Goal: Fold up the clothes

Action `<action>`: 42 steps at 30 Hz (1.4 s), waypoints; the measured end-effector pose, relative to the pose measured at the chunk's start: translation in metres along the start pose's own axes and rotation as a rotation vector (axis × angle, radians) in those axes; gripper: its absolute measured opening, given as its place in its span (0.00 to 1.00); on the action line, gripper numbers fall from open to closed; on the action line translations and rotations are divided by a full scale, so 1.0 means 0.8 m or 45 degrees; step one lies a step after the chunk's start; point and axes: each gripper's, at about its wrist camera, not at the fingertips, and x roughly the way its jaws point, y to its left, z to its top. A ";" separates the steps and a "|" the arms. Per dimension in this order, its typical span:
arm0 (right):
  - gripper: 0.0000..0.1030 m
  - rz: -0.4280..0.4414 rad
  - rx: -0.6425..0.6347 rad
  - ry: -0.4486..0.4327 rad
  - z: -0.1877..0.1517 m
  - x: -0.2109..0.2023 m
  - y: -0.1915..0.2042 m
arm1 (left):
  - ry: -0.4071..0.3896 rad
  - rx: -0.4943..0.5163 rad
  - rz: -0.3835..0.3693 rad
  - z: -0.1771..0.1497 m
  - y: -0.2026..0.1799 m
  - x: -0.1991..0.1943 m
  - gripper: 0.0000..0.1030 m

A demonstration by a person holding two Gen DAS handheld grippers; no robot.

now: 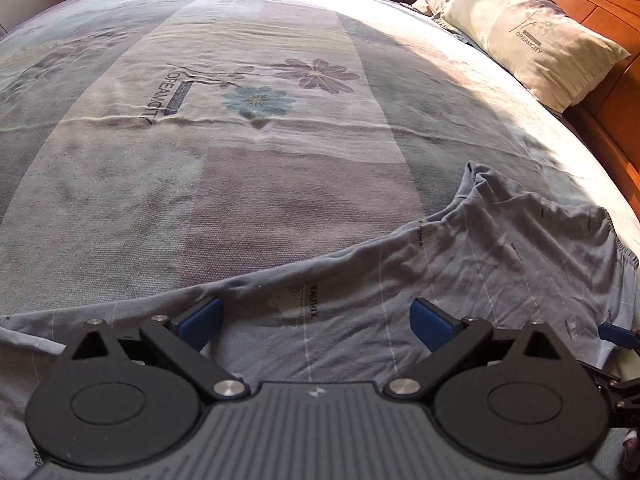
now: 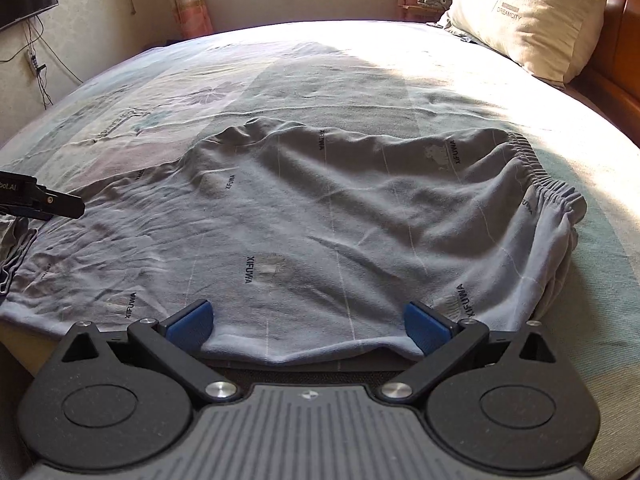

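Observation:
A pair of grey-blue pants printed with XIFUWA (image 2: 320, 216) lies spread on the bed, its elastic waistband (image 2: 540, 176) at the right. The same pants show in the left wrist view (image 1: 440, 272), wrinkled across the lower right. My left gripper (image 1: 316, 320) is open, its blue pads (image 1: 200, 318) apart just above the cloth. My right gripper (image 2: 308, 322) is open over the pants' near edge at the bed's front. The left gripper also shows in the right wrist view (image 2: 40, 200), over the pants' left end.
The bed sheet (image 1: 200, 140) has flower and DREAMCITY prints. A pillow (image 2: 532, 12) lies at the far right against a wooden headboard (image 1: 608, 92). A window with curtains (image 2: 192, 4) and a wall with cables (image 2: 36, 64) stand beyond the bed.

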 end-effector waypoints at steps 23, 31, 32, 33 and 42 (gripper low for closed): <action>1.00 0.101 0.124 -0.037 0.003 -0.011 -0.022 | 0.004 0.129 -0.163 -0.010 -0.099 -0.031 0.97; 1.00 0.329 0.108 -0.165 0.094 0.002 -0.026 | 0.145 0.084 -0.114 -0.026 -0.078 -0.011 0.97; 1.00 0.352 0.136 -0.172 0.104 0.012 -0.029 | 0.121 0.071 -0.133 -0.029 -0.074 -0.012 0.99; 1.00 0.369 0.172 -0.177 0.113 0.023 -0.034 | 0.105 0.057 -0.150 -0.032 -0.071 -0.014 0.99; 1.00 0.364 0.275 -0.077 0.152 0.121 -0.063 | 0.106 0.007 -0.217 -0.029 -0.058 -0.014 0.99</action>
